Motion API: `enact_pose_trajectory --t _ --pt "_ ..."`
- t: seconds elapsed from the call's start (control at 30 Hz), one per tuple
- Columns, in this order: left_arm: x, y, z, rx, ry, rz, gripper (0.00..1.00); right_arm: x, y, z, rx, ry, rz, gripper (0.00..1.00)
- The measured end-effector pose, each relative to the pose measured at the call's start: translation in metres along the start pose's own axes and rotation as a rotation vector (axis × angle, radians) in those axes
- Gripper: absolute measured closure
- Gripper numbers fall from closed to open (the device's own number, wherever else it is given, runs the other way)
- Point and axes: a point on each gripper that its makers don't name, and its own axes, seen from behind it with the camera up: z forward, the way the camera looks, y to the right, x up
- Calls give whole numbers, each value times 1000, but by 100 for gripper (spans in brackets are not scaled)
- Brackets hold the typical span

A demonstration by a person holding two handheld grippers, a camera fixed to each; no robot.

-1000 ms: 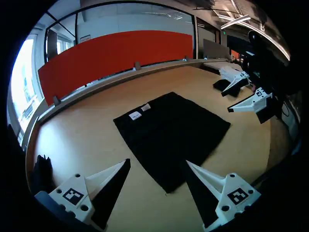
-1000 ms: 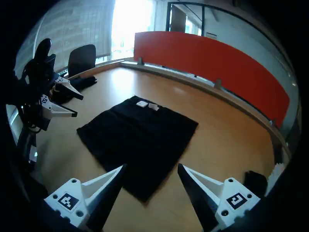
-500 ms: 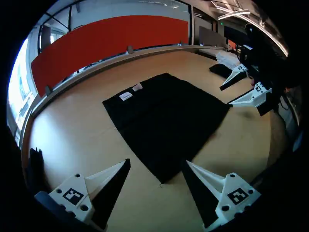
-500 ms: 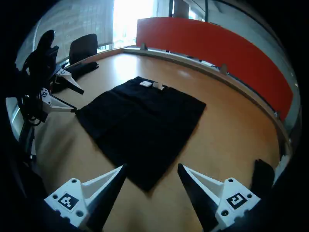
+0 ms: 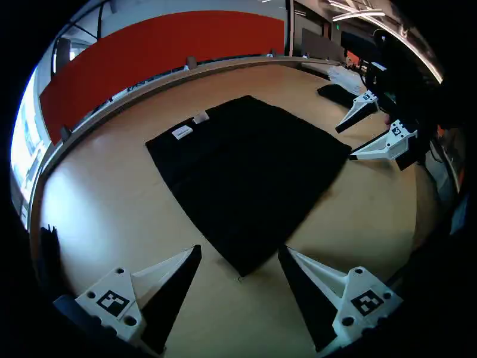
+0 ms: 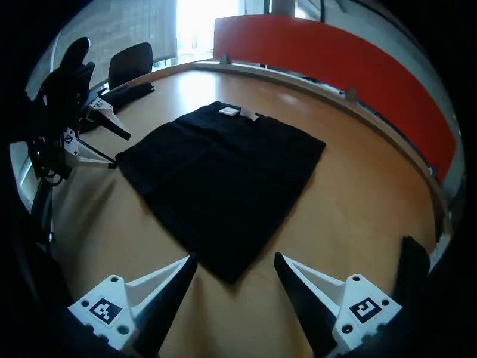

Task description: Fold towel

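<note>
A black towel [image 5: 247, 170] lies flat on the wooden table [image 5: 107, 203], with two white labels [image 5: 182, 132] near its far edge. My left gripper [image 5: 238, 262] is open just above the towel's near corner, nothing between its fingers. In the right gripper view the same towel [image 6: 223, 170] spreads out ahead, and my right gripper [image 6: 234, 265] is open over its own near corner. Each view also shows the other gripper farther off: the right one [image 5: 358, 140] beside the towel's right corner, the left one [image 6: 110, 149] beside its left corner.
A red partition [image 5: 161, 53] runs along the table's far edge. Dark folded cloths lie at the table's ends [image 5: 337, 93] [image 6: 128, 92]. A black office chair [image 6: 128, 74] stands past the table by the bright window.
Both grippers have come lower and closer to the towel; its near corners now sit between the fingertips of each. The towel itself has not moved.
</note>
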Motion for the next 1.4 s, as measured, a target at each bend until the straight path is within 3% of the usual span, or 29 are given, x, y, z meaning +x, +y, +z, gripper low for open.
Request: enact_pose_trajectory --t 0.37,0.73,1.17,1.3,1.4 --pt "-8 3 3 -12 -40 -13 5 -5 1 0 13 -19 -6 1" --pt "-8 3 4 -13 -52 -18 8 -7 -3 -1 36 -23 4 10" --pt "-8 4 4 -5 -56 -25 28 -5 -9 0 55 -23 -12 40" --pt "-8 3 4 1 -59 -32 43 -5 -9 0 55 -24 -9 53" --pt "-7 3 3 6 -61 -36 49 -5 -9 0 54 -25 -7 64"
